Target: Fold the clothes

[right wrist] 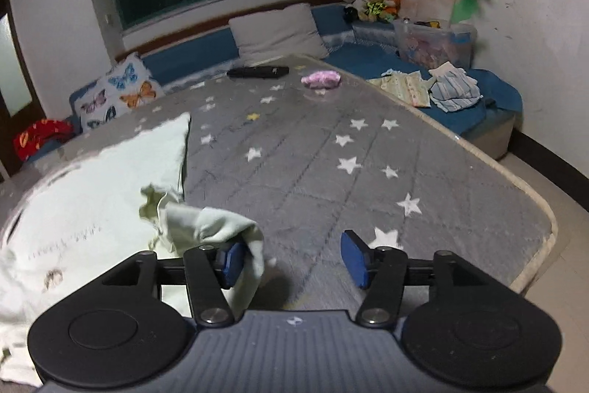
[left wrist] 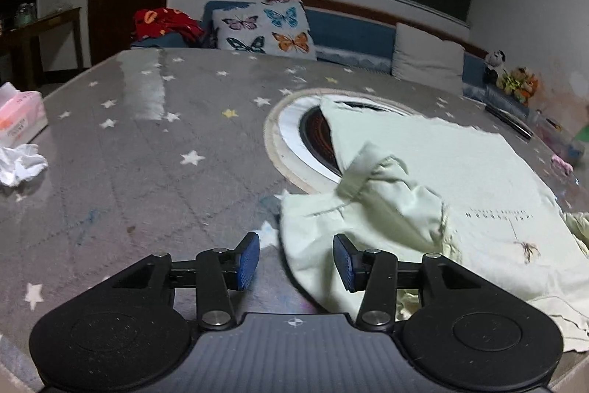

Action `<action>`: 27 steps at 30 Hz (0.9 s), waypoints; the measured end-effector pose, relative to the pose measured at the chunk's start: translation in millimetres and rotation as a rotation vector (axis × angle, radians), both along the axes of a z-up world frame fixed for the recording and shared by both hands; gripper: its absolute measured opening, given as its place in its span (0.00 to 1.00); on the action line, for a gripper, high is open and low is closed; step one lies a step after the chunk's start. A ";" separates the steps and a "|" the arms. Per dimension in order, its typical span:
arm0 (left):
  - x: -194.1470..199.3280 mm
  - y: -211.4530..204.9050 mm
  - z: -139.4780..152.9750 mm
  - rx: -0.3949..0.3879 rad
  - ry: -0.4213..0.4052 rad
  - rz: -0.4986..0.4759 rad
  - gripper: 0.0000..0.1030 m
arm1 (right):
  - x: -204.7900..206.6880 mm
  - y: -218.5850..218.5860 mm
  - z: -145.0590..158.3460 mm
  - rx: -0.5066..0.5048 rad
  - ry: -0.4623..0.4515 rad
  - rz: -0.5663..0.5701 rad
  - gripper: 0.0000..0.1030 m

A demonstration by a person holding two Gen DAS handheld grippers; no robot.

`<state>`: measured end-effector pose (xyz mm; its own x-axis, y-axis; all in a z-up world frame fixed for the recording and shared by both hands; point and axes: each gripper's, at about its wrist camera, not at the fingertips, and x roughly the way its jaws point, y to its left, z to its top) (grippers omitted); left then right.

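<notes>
A pale green T-shirt point(left wrist: 460, 172) lies spread on the grey star-patterned table cover point(left wrist: 147, 153), with a small print on its chest and a sleeve bunched up near its left side. My left gripper point(left wrist: 296, 262) stands open just above the shirt's near left edge; the cloth lies between and under the blue pads point(left wrist: 344, 262), not pinched. In the right wrist view the same T-shirt point(right wrist: 84, 194) lies at the left. My right gripper point(right wrist: 292, 258) is open too; a crumpled fold of cloth point(right wrist: 221, 227) drapes over its left pad, and the right pad is bare.
A round inset burner point(left wrist: 313, 135) shows under the shirt's far edge. A tissue pack point(left wrist: 18, 115) and crumpled tissue point(left wrist: 20, 164) sit at the left. A black remote point(right wrist: 257, 72) and pink cloth point(right wrist: 321, 79) lie far off. The table edge point(right wrist: 530, 267) runs close on the right.
</notes>
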<state>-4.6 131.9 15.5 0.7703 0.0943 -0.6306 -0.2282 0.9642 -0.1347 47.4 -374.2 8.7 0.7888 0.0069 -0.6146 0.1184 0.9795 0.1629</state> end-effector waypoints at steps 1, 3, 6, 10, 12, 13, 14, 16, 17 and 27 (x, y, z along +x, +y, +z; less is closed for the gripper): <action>1.9 -0.7 -1.5 0.003 0.005 -0.005 0.47 | -0.8 2.4 0.4 -0.017 -0.002 0.012 0.55; 5.8 -2.7 -4.6 0.007 0.016 -0.012 0.47 | -2.8 7.8 2.5 -0.057 -0.011 0.036 0.58; 10.2 -5.3 -8.8 0.006 0.023 -0.024 0.45 | -0.9 2.6 7.1 -0.038 -0.022 0.017 0.62; 13.2 -5.3 -11.7 -0.012 0.016 -0.026 0.15 | 1.2 -9.6 11.3 0.012 -0.026 -0.029 0.68; 9.5 -3.3 -9.9 -0.017 0.007 -0.010 0.05 | 0.4 -17.7 9.7 0.049 -0.015 -0.047 0.69; 6.7 -2.3 -8.6 -0.015 0.002 0.000 0.04 | -0.1 -19.9 8.5 0.062 -0.009 -0.052 0.69; 2.9 -0.8 -6.6 -0.013 -0.004 0.013 0.03 | -1.1 -21.7 7.3 0.065 -0.006 -0.059 0.69; -8.2 3.5 0.5 0.000 -0.018 0.046 0.03 | -3.4 -23.7 5.8 0.064 -0.006 -0.072 0.70; -14.5 5.4 4.8 0.010 -0.027 0.061 0.03 | -4.3 -24.8 5.3 0.068 -0.006 -0.077 0.70; -59.6 15.7 9.9 0.060 0.067 0.116 0.08 | -3.8 -17.9 10.0 0.038 -0.020 -0.044 0.72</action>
<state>-64.2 147.6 25.4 0.7087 0.2189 -0.6707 -0.3448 0.9368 -0.0586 43.6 -392.1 18.7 0.8012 -0.0051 -0.5984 0.1578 0.9664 0.2031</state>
